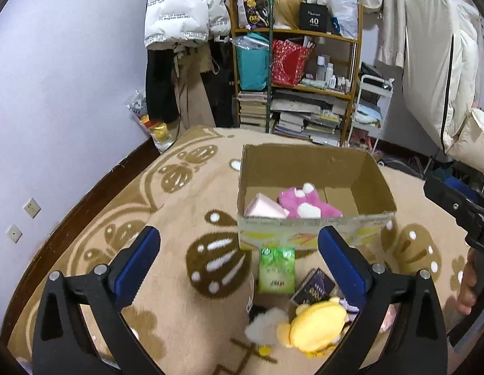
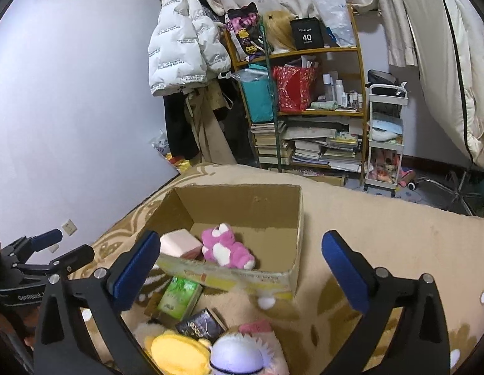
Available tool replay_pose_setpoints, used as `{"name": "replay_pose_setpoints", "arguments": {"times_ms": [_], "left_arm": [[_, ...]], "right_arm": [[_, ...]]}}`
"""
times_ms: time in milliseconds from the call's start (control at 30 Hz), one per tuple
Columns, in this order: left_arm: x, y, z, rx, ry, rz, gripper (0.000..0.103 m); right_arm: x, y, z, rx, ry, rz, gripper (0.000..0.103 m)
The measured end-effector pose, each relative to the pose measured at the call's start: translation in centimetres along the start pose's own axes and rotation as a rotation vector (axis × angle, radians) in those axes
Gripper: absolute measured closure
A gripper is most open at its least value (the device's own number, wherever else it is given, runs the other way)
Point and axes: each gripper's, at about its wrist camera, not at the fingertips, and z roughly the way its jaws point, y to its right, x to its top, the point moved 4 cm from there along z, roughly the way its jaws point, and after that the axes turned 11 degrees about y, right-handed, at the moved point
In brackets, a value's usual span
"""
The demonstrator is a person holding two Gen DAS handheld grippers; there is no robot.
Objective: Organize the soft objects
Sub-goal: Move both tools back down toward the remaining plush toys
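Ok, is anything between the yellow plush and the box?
Yes: the green packet and a dark packet lie on the blanket between the yellow plush and the cardboard box, whose open top looks clear.

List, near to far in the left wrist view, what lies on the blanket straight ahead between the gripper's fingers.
Yellow plush toy → green packet → cardboard box holding the pink plush toy → bookshelf against the far wall.

Pink plush (image 2: pixel 226 247) lying inside cardboard box (image 2: pixel 267 203).
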Motion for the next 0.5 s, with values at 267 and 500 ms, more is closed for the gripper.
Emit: {"name": "replay_pose_setpoints", "arguments": {"times_ms": [267, 500], "left_arm": [[-2.2, -0.1, -0.3, -0.004, -0.096, -0.005, 0.003], [-3.8, -0.4, 0.9, 0.0, -0.177, -0.027, 0.003]], "right_arm": [[-2.3, -0.5, -1.6, -0.017, -0.067, -0.026, 0.0], [-4.4, -0.9, -2.1, 0.0, -0.129, -0.018, 0.0]]}}
